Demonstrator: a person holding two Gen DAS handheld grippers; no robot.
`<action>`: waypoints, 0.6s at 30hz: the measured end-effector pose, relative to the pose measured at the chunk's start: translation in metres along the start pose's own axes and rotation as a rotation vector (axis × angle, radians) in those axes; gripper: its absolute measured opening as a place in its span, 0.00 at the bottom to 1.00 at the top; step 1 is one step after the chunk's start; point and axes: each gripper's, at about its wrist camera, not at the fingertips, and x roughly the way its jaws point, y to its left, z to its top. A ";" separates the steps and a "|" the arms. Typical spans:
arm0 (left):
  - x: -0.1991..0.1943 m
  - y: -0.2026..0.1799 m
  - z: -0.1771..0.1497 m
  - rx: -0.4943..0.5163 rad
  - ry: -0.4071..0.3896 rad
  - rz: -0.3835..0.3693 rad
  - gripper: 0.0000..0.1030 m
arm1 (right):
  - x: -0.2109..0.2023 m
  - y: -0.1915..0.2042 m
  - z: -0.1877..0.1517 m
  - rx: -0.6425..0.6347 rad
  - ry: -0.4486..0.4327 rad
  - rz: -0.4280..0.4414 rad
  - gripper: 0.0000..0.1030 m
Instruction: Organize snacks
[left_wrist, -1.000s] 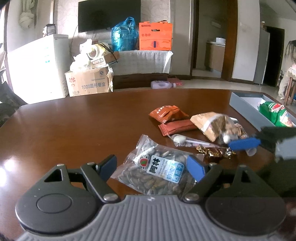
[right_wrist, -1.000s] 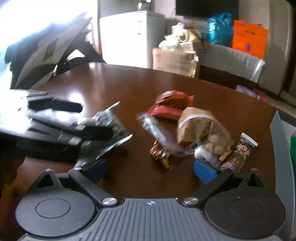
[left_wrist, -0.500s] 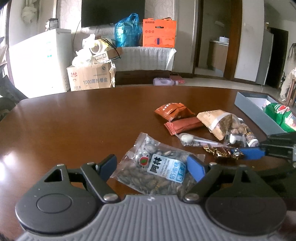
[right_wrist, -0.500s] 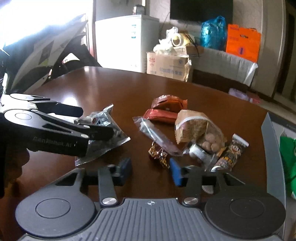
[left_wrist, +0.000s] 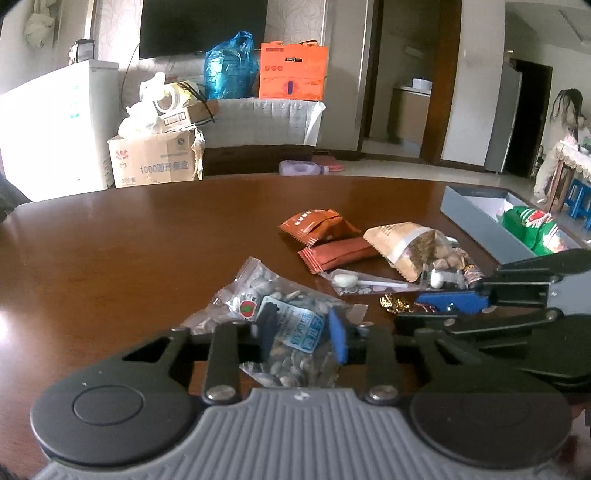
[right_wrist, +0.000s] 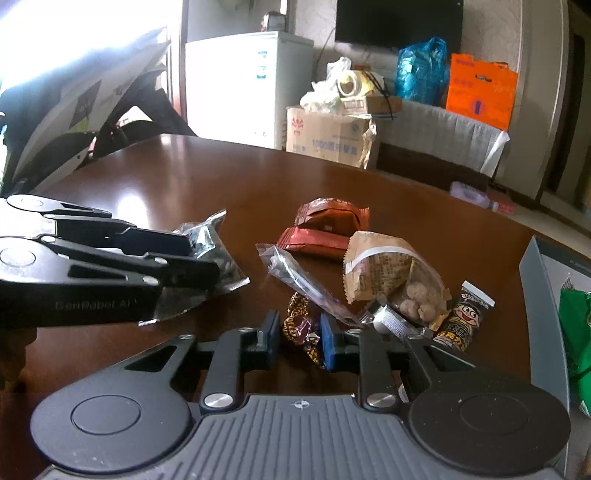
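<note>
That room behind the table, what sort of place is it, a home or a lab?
Most likely a home's living room: a wall-mounted television, a white fridge-like appliance, and a doorway to what looks like a kitchen. Snack packets lie on the brown table.

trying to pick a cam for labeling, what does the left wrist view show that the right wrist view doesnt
Only the left wrist view: the left gripper from behind, its jaws just closed onto the seed bag, label readable.

Only the right wrist view: the right gripper from behind, jaws just closed on the gold-wrapped candy; also the cartoon-printed stick snack.

Both: the brown table, the orange packets, the tan nut bag and the grey box.
</note>
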 end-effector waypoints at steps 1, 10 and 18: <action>-0.001 0.001 0.000 -0.006 -0.002 -0.009 0.13 | -0.001 0.000 0.000 -0.002 0.002 0.000 0.25; -0.014 -0.003 0.000 -0.024 0.003 0.060 0.36 | -0.002 0.001 0.000 -0.001 0.008 0.016 0.24; -0.019 0.004 -0.001 -0.015 -0.041 0.126 0.90 | 0.000 -0.003 0.002 0.024 0.007 0.047 0.24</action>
